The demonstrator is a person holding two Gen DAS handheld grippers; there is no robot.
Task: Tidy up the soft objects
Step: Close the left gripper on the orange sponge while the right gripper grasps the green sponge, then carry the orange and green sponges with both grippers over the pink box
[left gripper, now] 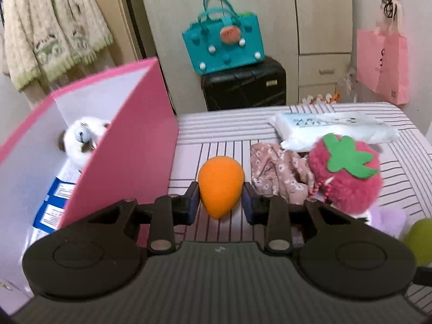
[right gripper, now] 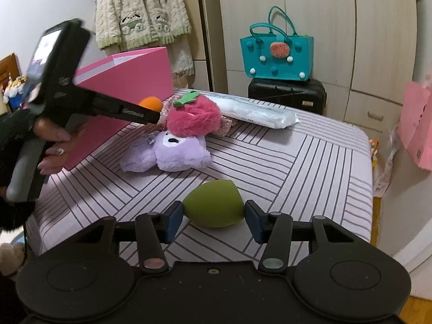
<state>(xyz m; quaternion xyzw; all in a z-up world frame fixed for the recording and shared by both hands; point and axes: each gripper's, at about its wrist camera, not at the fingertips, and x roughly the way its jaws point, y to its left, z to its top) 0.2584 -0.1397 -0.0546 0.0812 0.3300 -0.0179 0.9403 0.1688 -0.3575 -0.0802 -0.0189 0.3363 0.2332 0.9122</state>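
My left gripper (left gripper: 220, 198) is shut on an orange egg-shaped sponge (left gripper: 220, 186) and holds it above the striped bed (left gripper: 216, 132), beside the pink box (left gripper: 129, 145). The sponge also shows in the right wrist view (right gripper: 151, 103). A white plush (left gripper: 86, 137) lies inside the box. My right gripper (right gripper: 214, 217) is shut on a green egg-shaped sponge (right gripper: 214, 202) just above the bed (right gripper: 310, 167). A pink strawberry plush (right gripper: 193, 117), a purple plush (right gripper: 172, 152) and a floral cloth (left gripper: 278, 175) lie on the bed.
A white plastic pack (left gripper: 334, 127) lies at the bed's far side. A teal bag (left gripper: 224, 37) sits on a black suitcase (left gripper: 243, 86) by the wardrobe. A pink paper bag (left gripper: 383, 64) hangs at the right. A cream cardigan (right gripper: 140, 10) hangs behind the box.
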